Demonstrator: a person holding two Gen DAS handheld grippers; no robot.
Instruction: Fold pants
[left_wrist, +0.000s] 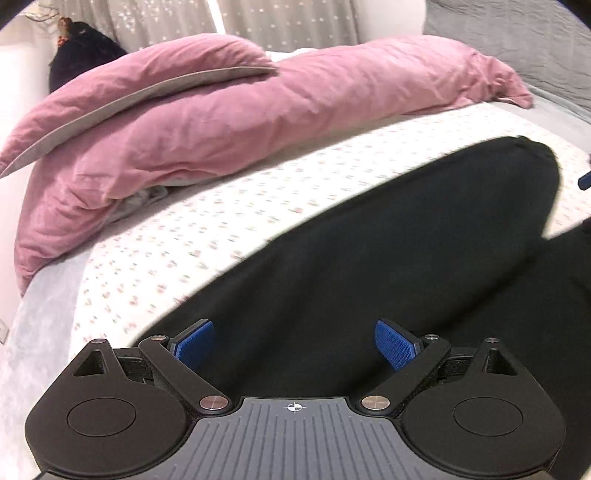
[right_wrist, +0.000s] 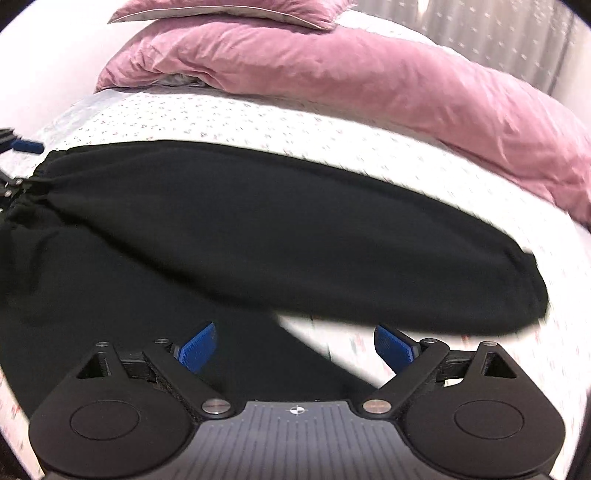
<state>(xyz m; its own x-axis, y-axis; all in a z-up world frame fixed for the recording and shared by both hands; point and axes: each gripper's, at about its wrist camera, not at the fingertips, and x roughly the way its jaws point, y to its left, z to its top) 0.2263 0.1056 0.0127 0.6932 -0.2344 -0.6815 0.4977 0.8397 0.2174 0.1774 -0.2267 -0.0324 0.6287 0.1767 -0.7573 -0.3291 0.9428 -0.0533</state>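
Lying flat on the bed (left_wrist: 229, 218), black pants (left_wrist: 369, 258) sit beneath left claw (left_wrist: 294, 345) and right claw (right_wrist: 294, 345), both spread, gripping nothing.

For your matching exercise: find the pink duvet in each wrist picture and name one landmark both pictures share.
Left wrist view: the pink duvet lies bunched across the upper half, from left edge to upper right.
Right wrist view: the pink duvet runs along the top and down the right side.
Shared landmark: the black pants on the floral sheet.
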